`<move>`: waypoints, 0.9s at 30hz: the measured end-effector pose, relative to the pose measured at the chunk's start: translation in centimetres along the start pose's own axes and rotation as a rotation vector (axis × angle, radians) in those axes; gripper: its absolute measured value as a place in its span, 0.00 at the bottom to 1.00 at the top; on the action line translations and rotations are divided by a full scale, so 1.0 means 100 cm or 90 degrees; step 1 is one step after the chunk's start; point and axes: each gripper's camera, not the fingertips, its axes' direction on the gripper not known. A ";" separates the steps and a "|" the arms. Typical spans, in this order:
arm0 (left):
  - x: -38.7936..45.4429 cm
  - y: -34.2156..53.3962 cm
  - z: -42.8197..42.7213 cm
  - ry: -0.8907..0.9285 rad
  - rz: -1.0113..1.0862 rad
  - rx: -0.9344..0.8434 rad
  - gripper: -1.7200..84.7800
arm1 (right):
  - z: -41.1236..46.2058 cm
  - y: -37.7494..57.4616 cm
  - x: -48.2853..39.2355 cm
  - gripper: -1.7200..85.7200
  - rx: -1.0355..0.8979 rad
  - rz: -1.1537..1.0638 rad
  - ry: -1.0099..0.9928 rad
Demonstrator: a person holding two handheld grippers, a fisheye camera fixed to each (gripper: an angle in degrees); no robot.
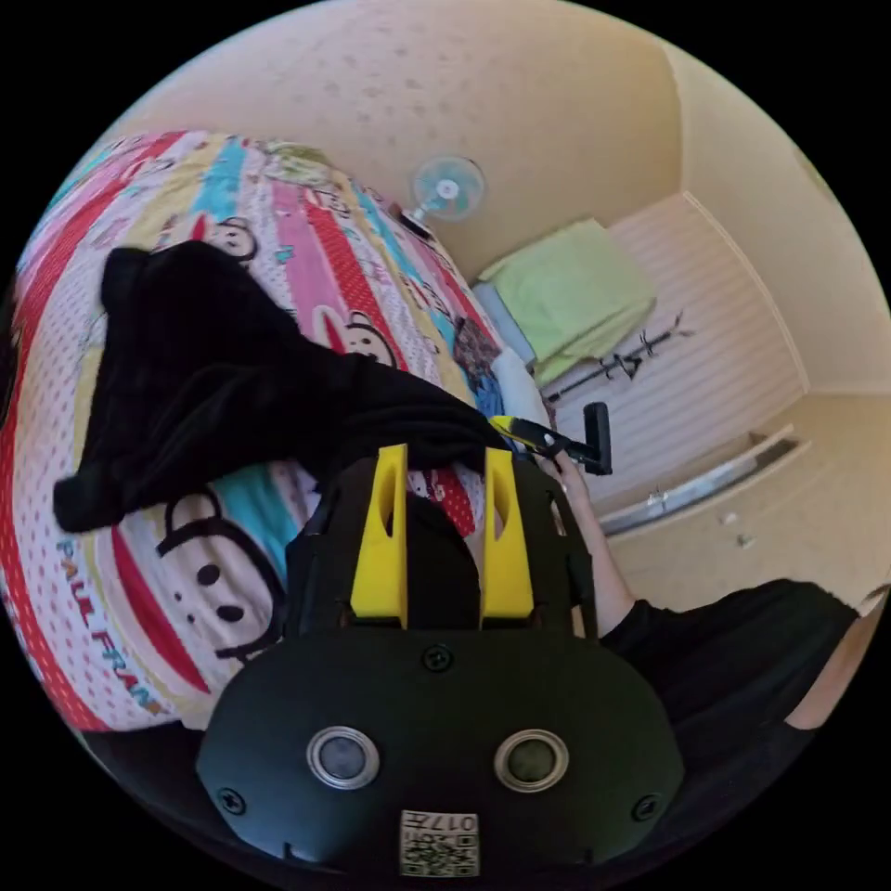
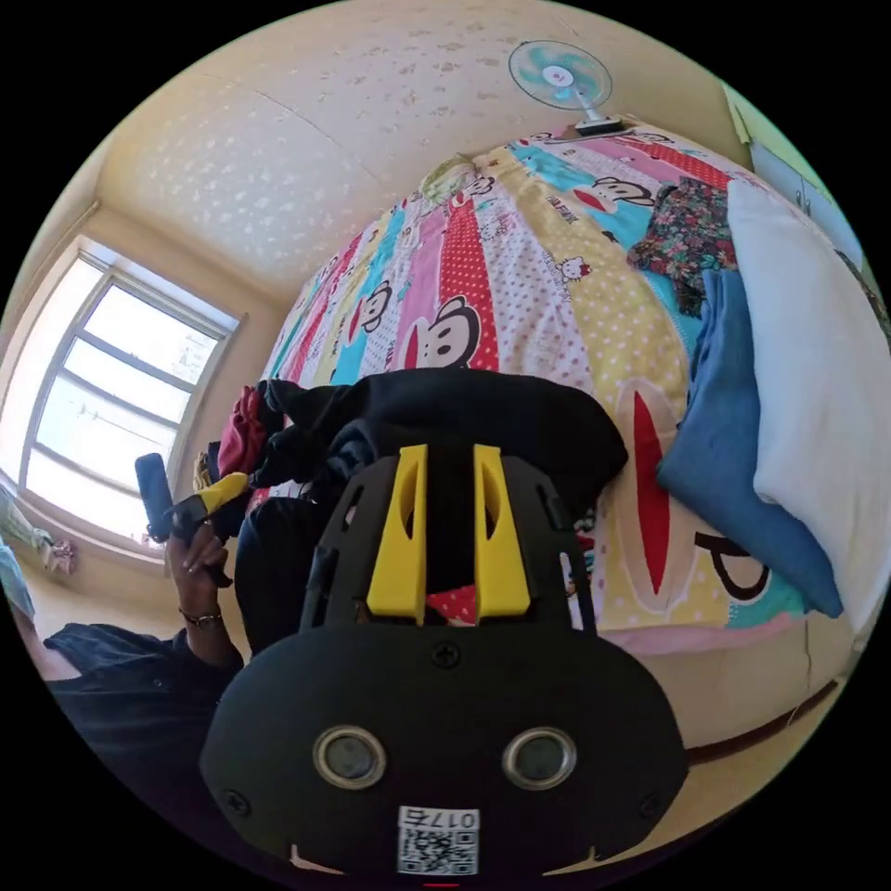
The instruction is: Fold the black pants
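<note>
The black pants [image 1: 213, 390] lie crumpled on a bed with a striped cartoon sheet [image 1: 139, 594]. My left gripper [image 1: 445, 459] has its yellow jaws at the pants' near edge, with black cloth pressed between them. The right gripper [image 1: 534, 432], held by a hand, grips the same edge a little further along. In the right gripper view the black pants [image 2: 501, 408] bunch up at the bed's near edge, and my right gripper [image 2: 450, 455] is shut on a fold of them. The left gripper [image 2: 213, 492] shows there too, in a hand, at the pants' other end.
On the bed beside the pants lie a folded blue cloth [image 2: 733, 445], a white cloth [image 2: 817, 371] and a floral cloth [image 2: 687, 232]. A red garment [image 2: 241, 432] sits behind the pants. A fan [image 2: 561, 79] stands at the far end. A window [image 2: 102, 408] is to one side.
</note>
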 end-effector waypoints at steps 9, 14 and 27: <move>-0.121 0.012 -0.087 0.188 -0.316 0.101 0.29 | 0.197 -0.122 -0.220 0.19 -0.164 -0.293 -0.007; -0.158 -0.012 -0.037 0.246 -0.429 0.126 0.25 | 0.303 -0.113 -0.275 0.16 -0.268 -0.259 0.141; -0.020 -0.104 -0.118 0.148 -0.039 0.196 0.11 | 0.090 -0.108 -0.370 0.06 0.096 -0.308 0.193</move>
